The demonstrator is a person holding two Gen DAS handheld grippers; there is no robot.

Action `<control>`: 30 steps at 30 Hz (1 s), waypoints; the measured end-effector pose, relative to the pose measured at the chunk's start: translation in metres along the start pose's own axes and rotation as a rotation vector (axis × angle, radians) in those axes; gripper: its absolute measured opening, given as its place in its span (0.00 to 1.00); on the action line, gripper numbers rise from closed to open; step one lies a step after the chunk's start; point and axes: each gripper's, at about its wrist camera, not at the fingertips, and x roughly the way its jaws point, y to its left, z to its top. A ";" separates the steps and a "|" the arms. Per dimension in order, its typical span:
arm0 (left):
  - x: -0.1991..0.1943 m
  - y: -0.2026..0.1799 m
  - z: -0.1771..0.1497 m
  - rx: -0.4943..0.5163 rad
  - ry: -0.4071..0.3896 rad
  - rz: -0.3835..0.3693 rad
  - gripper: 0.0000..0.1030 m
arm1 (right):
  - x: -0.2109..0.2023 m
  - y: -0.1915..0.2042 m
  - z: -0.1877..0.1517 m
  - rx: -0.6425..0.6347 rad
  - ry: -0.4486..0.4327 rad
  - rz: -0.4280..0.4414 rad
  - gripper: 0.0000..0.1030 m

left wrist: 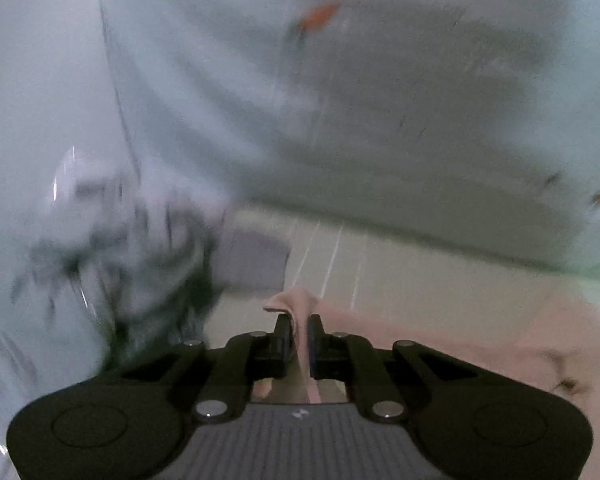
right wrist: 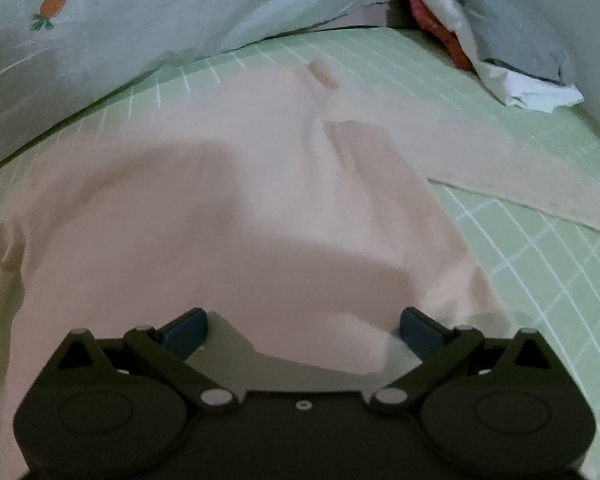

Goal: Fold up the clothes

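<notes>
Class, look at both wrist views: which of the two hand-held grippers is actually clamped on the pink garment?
The left hand-held gripper: it pinches a fold of pink garment. The right hand-held gripper gapes open, holding nothing.

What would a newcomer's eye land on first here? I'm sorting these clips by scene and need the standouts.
The large pale pink garment spread over the green grid-lined sheet fills the right wrist view, with the open right gripper hovering at its near edge. In the left wrist view, the left gripper pinches a fold of that pink cloth. Behind lies a light blue carrot-print quilt.
</notes>
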 end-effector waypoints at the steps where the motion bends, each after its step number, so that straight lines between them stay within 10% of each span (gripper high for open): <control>1: -0.014 -0.004 0.000 0.010 -0.029 -0.016 0.09 | -0.003 -0.002 -0.005 0.002 0.000 0.000 1.00; 9: -0.104 -0.052 -0.055 0.224 -0.119 -0.156 0.10 | -0.029 -0.031 -0.040 -0.033 0.018 0.016 1.00; 21: -0.149 -0.104 -0.171 0.388 0.111 -0.226 0.10 | -0.048 -0.077 -0.065 -0.104 0.053 0.041 1.00; 27: -0.146 -0.097 -0.188 0.279 0.282 -0.268 0.15 | -0.051 -0.086 -0.069 -0.123 0.056 0.064 1.00; 30: -0.147 -0.082 -0.186 0.157 0.321 -0.289 0.37 | -0.050 -0.087 -0.069 -0.126 0.055 0.068 1.00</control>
